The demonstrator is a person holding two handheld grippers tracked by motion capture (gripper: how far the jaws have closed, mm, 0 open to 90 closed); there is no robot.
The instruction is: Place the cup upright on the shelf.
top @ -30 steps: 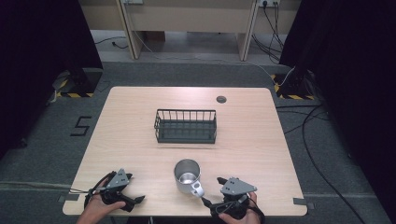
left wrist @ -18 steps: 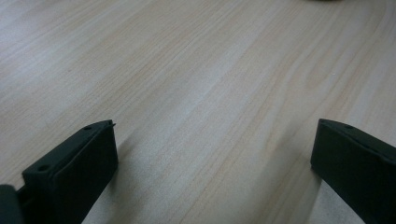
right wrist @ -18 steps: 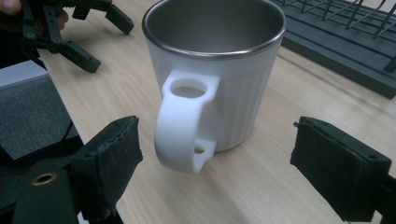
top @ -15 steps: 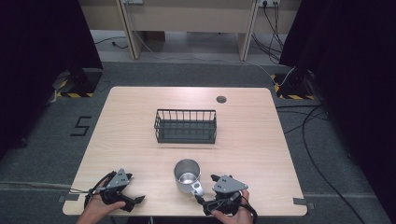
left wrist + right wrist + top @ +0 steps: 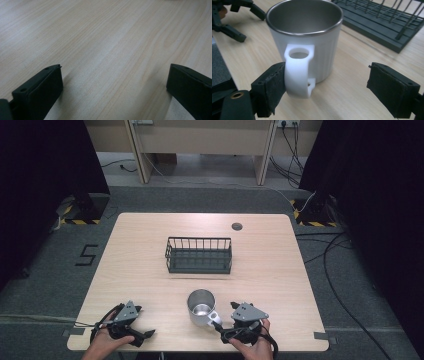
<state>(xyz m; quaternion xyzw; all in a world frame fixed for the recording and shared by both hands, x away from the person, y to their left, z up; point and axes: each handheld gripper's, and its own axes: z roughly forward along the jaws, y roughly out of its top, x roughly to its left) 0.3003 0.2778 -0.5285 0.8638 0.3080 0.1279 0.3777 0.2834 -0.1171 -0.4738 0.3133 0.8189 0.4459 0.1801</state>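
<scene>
At table's near edge | right gripper (image 5: 329, 85) closing around mug (image 5: 312, 40) handle, one pad touching, not clamped | left gripper (image 5: 112, 92) gaping empty.

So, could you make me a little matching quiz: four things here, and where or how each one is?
Things:
1. mug
2. rack
3. left gripper
4. dark disc

Place or state:
a. set in the table top, beyond the rack, to the right
b. mid-table, empty
c. upright near the front edge
d. jaws apart over bare wood

Pairs: 1-c, 2-b, 3-d, 4-a
</scene>
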